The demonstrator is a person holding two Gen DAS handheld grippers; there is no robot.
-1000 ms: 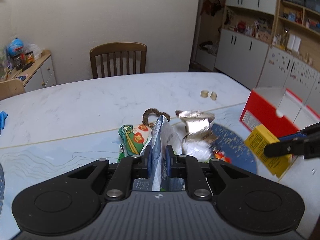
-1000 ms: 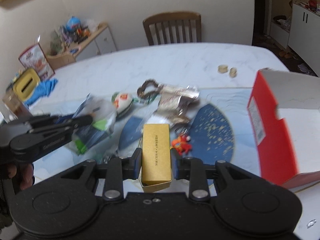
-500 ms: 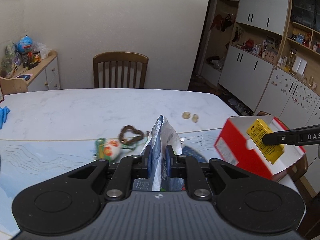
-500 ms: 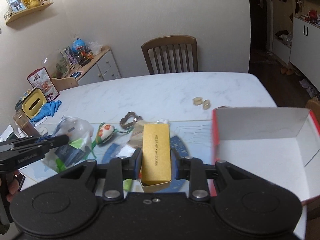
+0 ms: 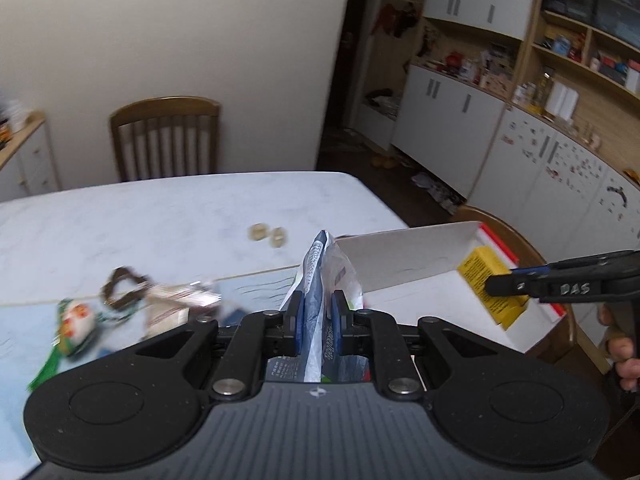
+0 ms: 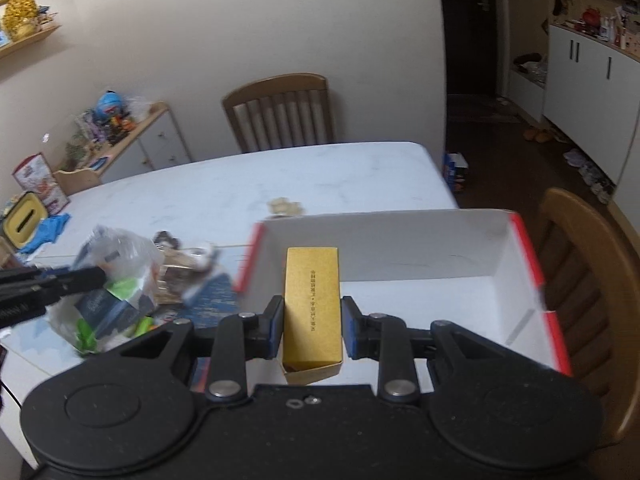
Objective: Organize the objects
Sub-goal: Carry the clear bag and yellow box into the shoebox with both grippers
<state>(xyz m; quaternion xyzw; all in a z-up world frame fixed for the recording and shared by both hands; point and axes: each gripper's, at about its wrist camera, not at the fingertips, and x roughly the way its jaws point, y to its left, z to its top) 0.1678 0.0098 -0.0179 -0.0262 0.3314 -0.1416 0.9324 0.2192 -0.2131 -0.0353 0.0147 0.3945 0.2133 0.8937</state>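
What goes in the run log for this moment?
left tool: shut on plastic bag | right tool: shut on yellow carton, over red box | release pending

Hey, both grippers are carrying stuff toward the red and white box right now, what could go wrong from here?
1. The yellow carton is open at its near end, so contents, if any, might slip out on release.
2. The plastic bag in the left gripper is pinched by a thin fold and may slip.
3. The right gripper already hangs over the box, so the left could collide with it.

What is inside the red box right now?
The red box shows a bare white interior; the right tongs hold the yellow carton over it. The floor beneath the carton is hidden.
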